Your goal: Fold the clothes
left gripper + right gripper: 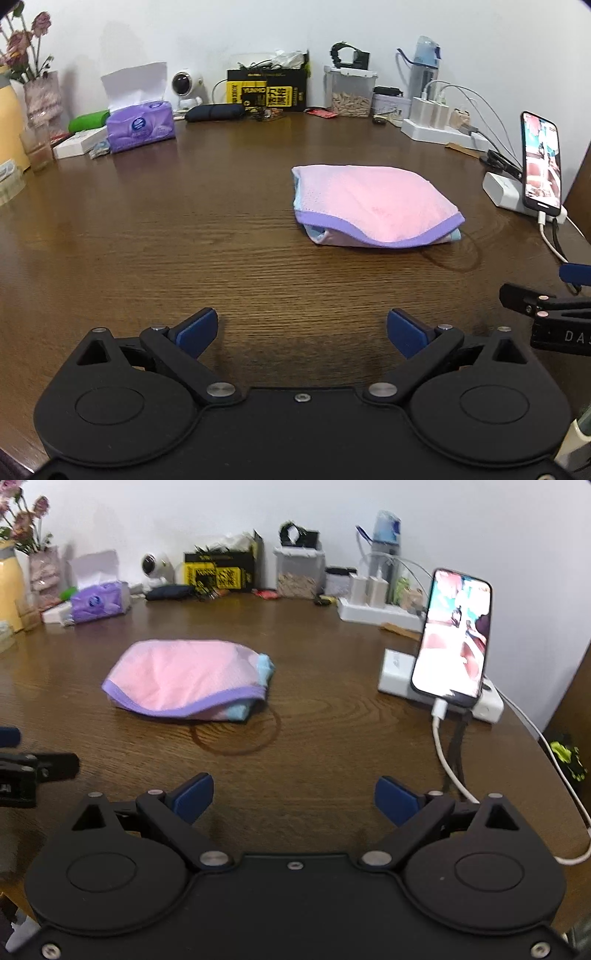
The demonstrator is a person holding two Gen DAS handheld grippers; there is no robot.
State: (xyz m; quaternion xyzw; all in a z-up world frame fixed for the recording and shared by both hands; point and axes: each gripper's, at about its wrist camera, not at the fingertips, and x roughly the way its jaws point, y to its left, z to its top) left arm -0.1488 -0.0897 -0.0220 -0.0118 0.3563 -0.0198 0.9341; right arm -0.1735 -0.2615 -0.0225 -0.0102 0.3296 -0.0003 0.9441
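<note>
A pink mesh garment with a purple hem lies folded into a compact bundle on the brown wooden table; light blue cloth shows at its edges. In the right wrist view the same garment lies ahead to the left. My left gripper is open and empty, well short of the garment, which lies ahead to its right. My right gripper is open and empty too, hanging back over bare wood. Each gripper shows at the edge of the other's view: the right one, the left one.
A phone stands lit on a white charger block with cables trailing toward the table's right edge. Along the back wall stand a purple tissue pack, a small camera, a black-yellow box, a jar, a bottle and a power strip.
</note>
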